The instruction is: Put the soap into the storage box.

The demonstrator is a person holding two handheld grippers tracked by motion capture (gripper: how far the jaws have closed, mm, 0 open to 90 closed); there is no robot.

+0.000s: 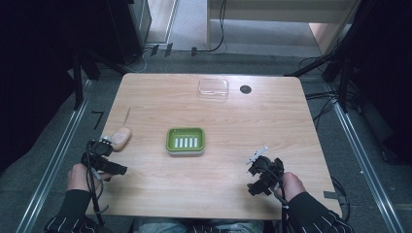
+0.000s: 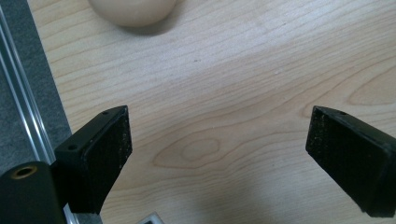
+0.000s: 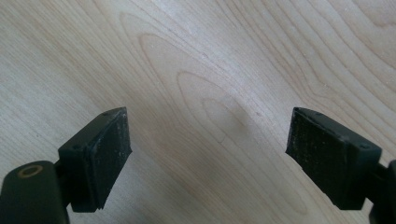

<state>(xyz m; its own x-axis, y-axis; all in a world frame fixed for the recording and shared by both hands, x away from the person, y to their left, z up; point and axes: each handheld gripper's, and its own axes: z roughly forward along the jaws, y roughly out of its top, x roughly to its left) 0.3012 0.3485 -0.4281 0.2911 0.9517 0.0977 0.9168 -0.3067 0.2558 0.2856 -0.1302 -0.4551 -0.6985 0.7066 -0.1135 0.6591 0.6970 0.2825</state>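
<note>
Both claws wide apart, empty.

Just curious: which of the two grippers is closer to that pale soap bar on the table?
The left gripper: it sits right beside the soap bar. The right gripper is far across the table, past the green dish.

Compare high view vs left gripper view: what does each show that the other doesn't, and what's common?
High view alone: the green soap dish mid-table, the clear lid and a dark round spot near the far edge, the right gripper, both hands, and the floor with cables.

Left gripper view alone: the inner faces of the black pads, standing wide apart with bare wood between them.

Both: the wooden table, the pale rounded soap bar just ahead of the left gripper, and the metal rail along the table's left edge.
</note>
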